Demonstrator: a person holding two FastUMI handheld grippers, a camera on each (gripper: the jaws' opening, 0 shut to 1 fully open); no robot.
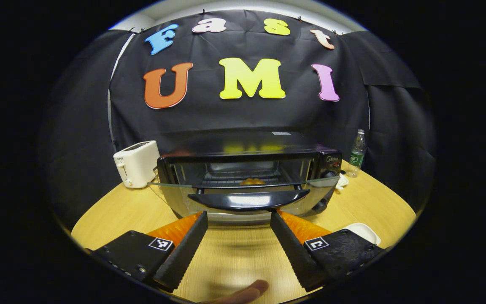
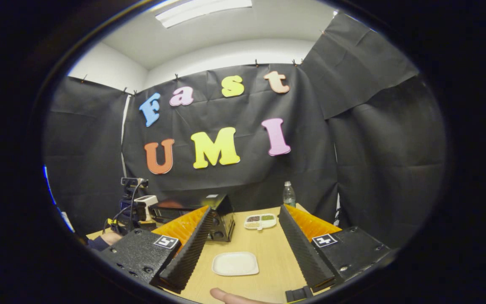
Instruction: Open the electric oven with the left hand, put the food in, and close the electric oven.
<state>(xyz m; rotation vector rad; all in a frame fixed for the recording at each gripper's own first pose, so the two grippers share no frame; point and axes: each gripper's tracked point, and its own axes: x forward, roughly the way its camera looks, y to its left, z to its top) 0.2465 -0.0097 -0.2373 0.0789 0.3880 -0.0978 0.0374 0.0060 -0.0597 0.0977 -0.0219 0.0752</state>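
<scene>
**Left gripper view: oven door half down, food inside**

Left gripper view shows the left gripper (image 1: pixel 238 219) with fingers spread, empty, just before the electric oven (image 1: pixel 247 177) on the table (image 1: pixel 373 202). Its glass door hangs partly open; the food (image 1: pixel 252 182) sits on the rack. The door looks stiff, hinged and breakable, so the curved handle (image 1: pixel 249 199) is the likely hold. The right gripper (image 2: pixel 245 230) is open above a white plate (image 2: pixel 235 263).

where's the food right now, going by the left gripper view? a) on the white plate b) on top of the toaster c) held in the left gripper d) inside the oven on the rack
d: an orange-brown piece of food lies on the rack inside the electric oven, seen over the lowered glass door, while the left gripper is open and holds nothing.
</scene>
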